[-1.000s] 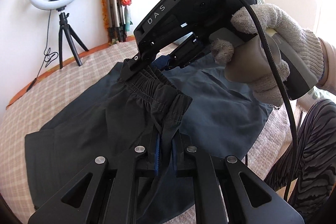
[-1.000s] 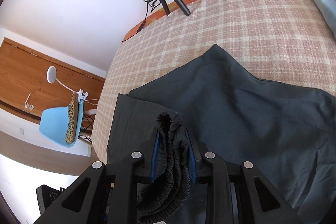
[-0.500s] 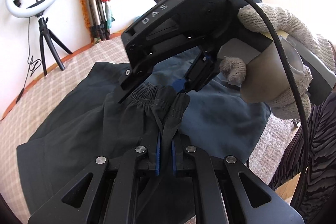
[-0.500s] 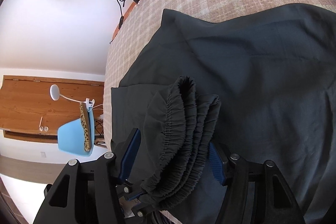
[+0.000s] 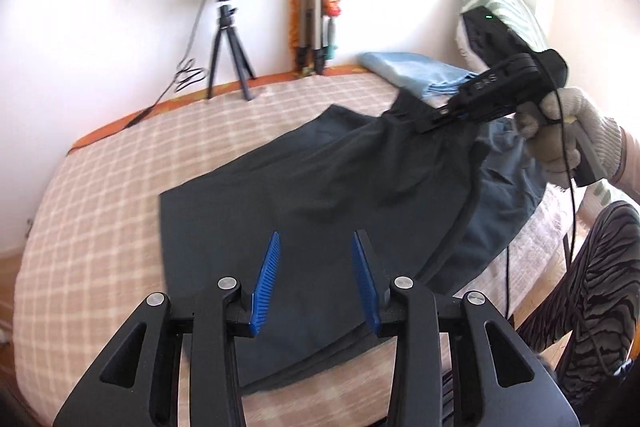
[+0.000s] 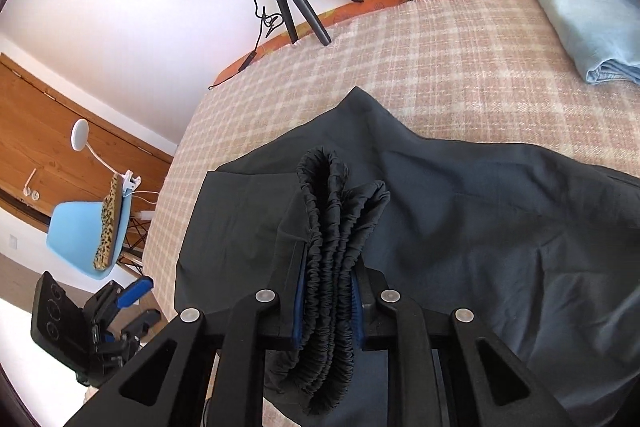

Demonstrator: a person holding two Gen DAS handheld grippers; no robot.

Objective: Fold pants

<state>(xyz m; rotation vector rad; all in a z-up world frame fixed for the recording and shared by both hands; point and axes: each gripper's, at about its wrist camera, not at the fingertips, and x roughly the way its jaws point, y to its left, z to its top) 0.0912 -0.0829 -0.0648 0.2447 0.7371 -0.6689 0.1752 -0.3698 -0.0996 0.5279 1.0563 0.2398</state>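
Pants lie spread on the checked bed. Left tool has just opened, dropping the fabric it pinched a second ago, nothing between its pads. Right tool has just closed again, clamping the bunched waistband at the far right.

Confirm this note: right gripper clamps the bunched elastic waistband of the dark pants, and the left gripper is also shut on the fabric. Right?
Not quite. The left gripper is open: in the left wrist view its blue pads stand apart above the dark pants with nothing between them, having just opened. The right gripper does clamp the bunched waistband.
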